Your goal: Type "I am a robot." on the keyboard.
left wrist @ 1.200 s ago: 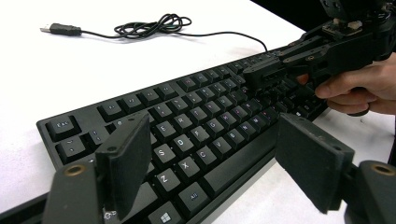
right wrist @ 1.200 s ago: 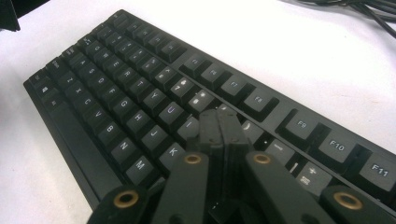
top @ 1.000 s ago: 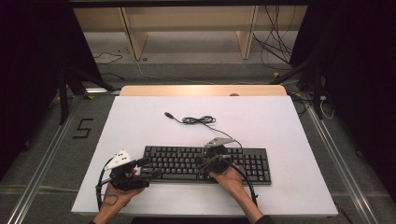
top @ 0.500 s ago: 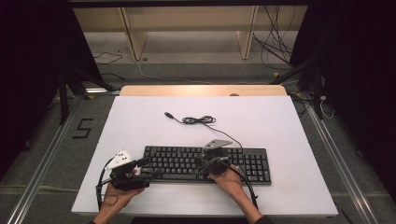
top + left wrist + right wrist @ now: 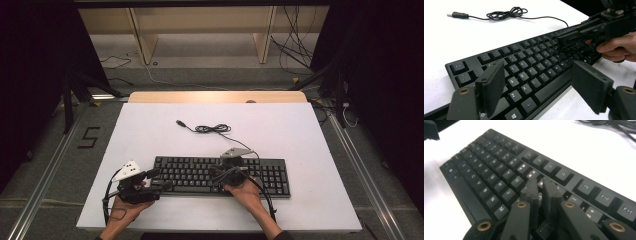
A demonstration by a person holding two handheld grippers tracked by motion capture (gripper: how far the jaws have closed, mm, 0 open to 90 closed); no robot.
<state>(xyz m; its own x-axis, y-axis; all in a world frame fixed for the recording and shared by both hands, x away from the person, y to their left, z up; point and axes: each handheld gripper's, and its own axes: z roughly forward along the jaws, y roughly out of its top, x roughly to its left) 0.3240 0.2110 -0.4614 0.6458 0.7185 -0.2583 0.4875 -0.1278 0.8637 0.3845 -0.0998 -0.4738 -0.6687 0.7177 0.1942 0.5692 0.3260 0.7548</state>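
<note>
Right gripper view: right gripper (image 5: 540, 187), jaws nearly together and just been opening, nothing visibly held, tips over keyboard (image 5: 499, 170) mid-rows. Left gripper (image 5: 539, 87), jaws apart, astride keyboard's near-left edge on table (image 5: 300, 130). Keys to be pressed singly, vertically; keyboard to be steadied.

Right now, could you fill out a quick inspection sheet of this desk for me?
Surface: white table, wooden strip along the far edge.
Job's things: black keyboard, flat near the front edge.
Clutter: nothing seen.
Grippers: left claw open at the keyboard's left end; right claw over the middle keys, jaws have just been opening a little, a narrow gap, nothing clearly held.
Cables: keyboard cable coiled behind, plug loose.
Surroundings: shelf frame, floor wires.
</note>
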